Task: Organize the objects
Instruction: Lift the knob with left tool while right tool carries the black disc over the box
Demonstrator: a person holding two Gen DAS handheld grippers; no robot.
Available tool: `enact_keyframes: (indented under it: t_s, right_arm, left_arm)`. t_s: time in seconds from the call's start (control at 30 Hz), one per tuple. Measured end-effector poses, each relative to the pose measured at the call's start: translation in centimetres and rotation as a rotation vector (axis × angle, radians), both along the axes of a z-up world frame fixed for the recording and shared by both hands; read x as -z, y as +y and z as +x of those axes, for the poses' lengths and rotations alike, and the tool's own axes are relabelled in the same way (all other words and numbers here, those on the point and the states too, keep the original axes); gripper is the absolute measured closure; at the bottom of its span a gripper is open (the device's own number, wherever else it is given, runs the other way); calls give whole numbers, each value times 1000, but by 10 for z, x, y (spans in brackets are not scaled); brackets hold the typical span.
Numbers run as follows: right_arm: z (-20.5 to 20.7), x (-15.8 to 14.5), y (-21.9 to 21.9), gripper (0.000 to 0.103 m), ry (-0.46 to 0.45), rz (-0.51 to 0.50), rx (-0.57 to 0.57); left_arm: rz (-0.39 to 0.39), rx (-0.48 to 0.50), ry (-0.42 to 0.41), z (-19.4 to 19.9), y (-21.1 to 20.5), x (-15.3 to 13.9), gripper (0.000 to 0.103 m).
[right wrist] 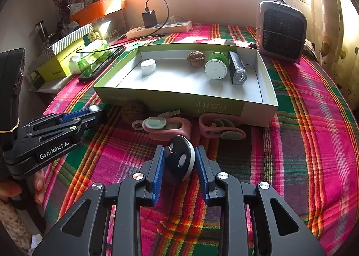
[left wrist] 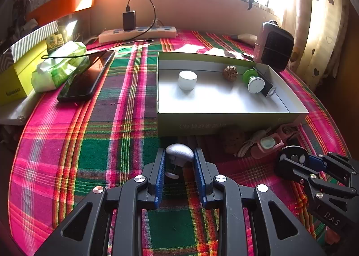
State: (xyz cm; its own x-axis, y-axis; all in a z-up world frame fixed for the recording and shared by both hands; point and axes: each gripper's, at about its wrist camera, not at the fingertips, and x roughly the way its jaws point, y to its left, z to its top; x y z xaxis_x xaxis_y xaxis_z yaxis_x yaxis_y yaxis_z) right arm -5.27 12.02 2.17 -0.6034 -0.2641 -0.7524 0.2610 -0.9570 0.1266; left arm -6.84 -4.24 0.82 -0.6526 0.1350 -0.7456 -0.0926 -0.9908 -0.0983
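Black disc [right wrist: 180, 161], a flat round gadget with a pale rim and small metal buttons on its face, stands on edge between the blue pads of the right gripper [right wrist: 179, 167], just above the plaid cloth [right wrist: 303, 144]. The pads sit close on both sides of it, though whether both press on the rim I cannot tell. Its flat face is turned toward the camera and slightly left, so its thin axis runs front to back; it has no real long axis.

The left gripper [left wrist: 179, 167] is clamped on a small grey dome-topped object [left wrist: 179, 152] (shaped like a mushroom, with a thin pin below), held low over the cloth.

Just beyond both grippers lie a walnut [right wrist: 133, 112] and two pink clip-like gadgets [right wrist: 166, 127], close against the near wall of the open green box [right wrist: 170, 99].

The box lies straight ahead of the left gripper, and ahead and slightly right of the right one; its long axis runs left to right. Inside it are a white cap [right wrist: 148, 66], another walnut [right wrist: 195, 58], a green spool [right wrist: 216, 65] and a small black light [right wrist: 236, 70] pointing toward the near wall. Both held things would, I judge, need lifting over that wall.
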Motion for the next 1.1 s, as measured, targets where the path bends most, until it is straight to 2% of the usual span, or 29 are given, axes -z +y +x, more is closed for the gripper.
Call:
enact_keyframes:
  t_s: [1.1]
  right_arm:
    - [1, -16, 5, 74, 37, -52, -10]
  left_arm:
    - [14, 24, 25, 4, 7, -19, 80]
